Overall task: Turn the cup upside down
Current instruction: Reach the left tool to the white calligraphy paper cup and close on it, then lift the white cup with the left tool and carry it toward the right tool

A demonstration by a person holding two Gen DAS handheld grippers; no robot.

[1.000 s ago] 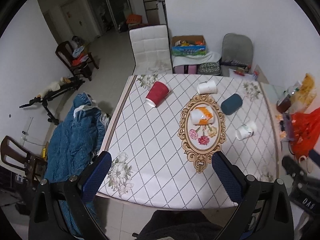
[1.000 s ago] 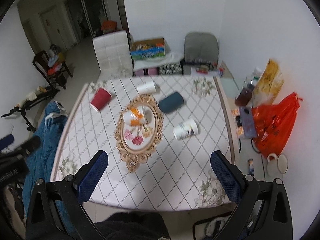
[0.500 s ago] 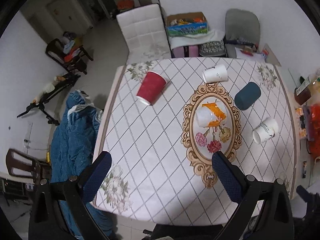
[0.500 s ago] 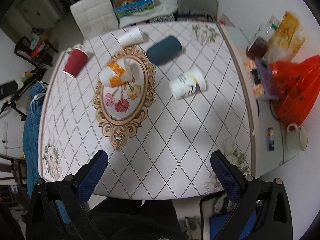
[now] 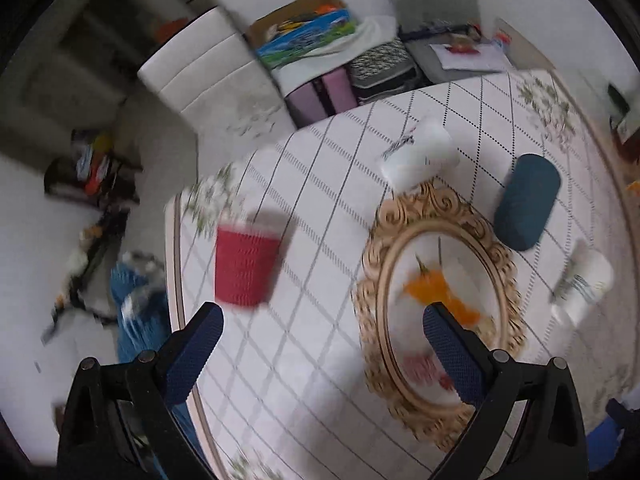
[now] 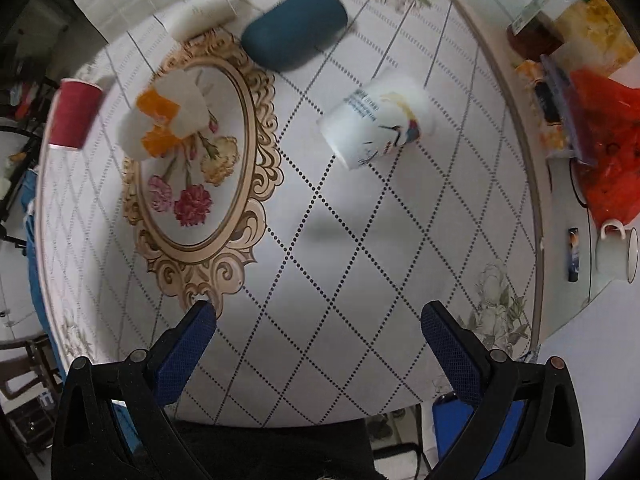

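Observation:
Several cups lie on their sides on the patterned table [image 6: 320, 280]. A red ribbed cup [image 5: 245, 266] lies at the left, just beyond my open, empty left gripper [image 5: 320, 320]; it also shows in the right wrist view [image 6: 72, 112]. A white cup with a bird print [image 6: 378, 120] lies ahead of my open, empty right gripper [image 6: 318, 316]. A white and orange cup [image 6: 164, 124] lies on the gold oval motif. A dark teal cup [image 6: 294, 34] and a plain white cup [image 6: 202, 14] lie farther back. The left wrist view is blurred.
A red plastic bag [image 6: 600, 132], jars and a white mug [image 6: 616, 252] sit on a side surface to the right. A white chair [image 5: 212, 76] and boxes [image 5: 304, 36] stand behind the table. A blue garment [image 5: 136, 312] hangs at the table's left edge.
Both grippers have moved forward and down toward the table. The left one has swung toward the red cup, the right one toward the bird-print cup. Both stay open.

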